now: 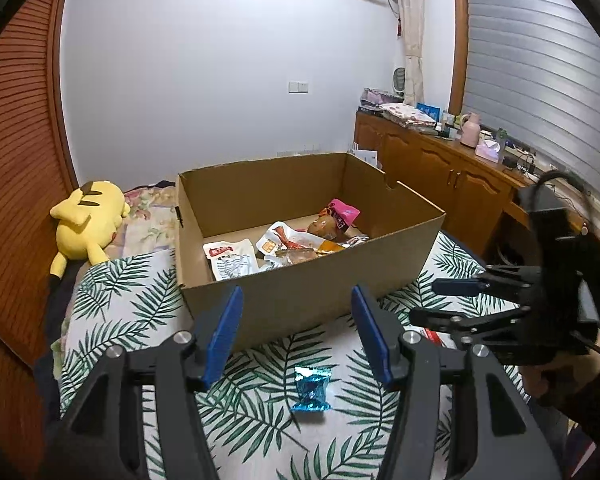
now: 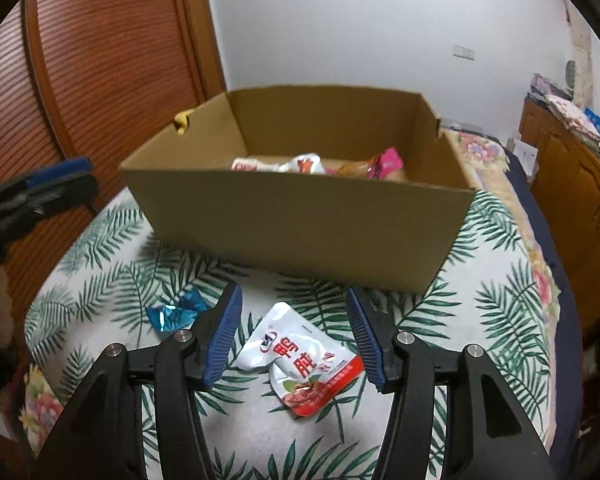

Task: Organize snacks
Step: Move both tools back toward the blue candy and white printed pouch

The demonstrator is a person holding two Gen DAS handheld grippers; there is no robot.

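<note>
Your left gripper (image 1: 298, 332) stands released with nothing between its blue pads (image 1: 224, 332), held just short of the near wall of the box (image 1: 300, 300), and the blue candy (image 1: 311, 389) lies on the leaf-print cover (image 1: 140, 304) in front of the box, below the gap between those pads and touching neither. Your right gripper (image 2: 294, 338) is likewise released, its jaws apart over the white pouch (image 2: 300, 360) (red print, crumpled), which lies flat on the cover in front of the box with no pad pressing on it. From the right wrist view the candy sits left of the pouch, near it but apart, and both are outside the box. Inside the box, toward its right half, several snacks (image 1: 284, 246) already lie in a loose heap, a pink packet (image 1: 345, 213) at the back. A yellow plush (image 1: 89, 222) lies left of the box
</note>
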